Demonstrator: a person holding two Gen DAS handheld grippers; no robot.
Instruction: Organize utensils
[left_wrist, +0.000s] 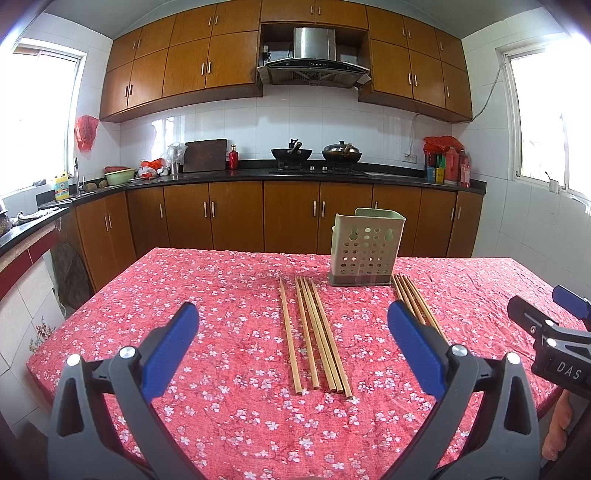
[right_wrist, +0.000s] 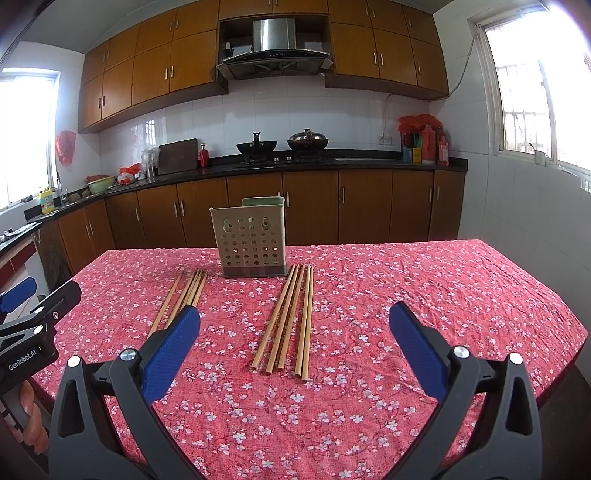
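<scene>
Big desk (right_wrist: 424, 295) under a rumpled red floral cloth, and that cloth is the first worry: drag a tip across it and the wrinkles may bunch and scatter everything. Next, the perforated utensil holder (right_wrist: 253, 240) stands upright at the far middle, looking light, so a clumsy drop against its rim could tip it. Two bunches of chopsticks lie flat before it: left bunch (left_wrist: 314, 332) in front of the left tool (left_wrist: 293, 343), right bunch (right_wrist: 286, 321) ahead of the right tool (right_wrist: 294, 343). Both tools hover above the cloth with jaws spread wide, holding nothing. Smallest risk: those round sticks lie touching, so pinching one likely rolls its neighbours away.
</scene>
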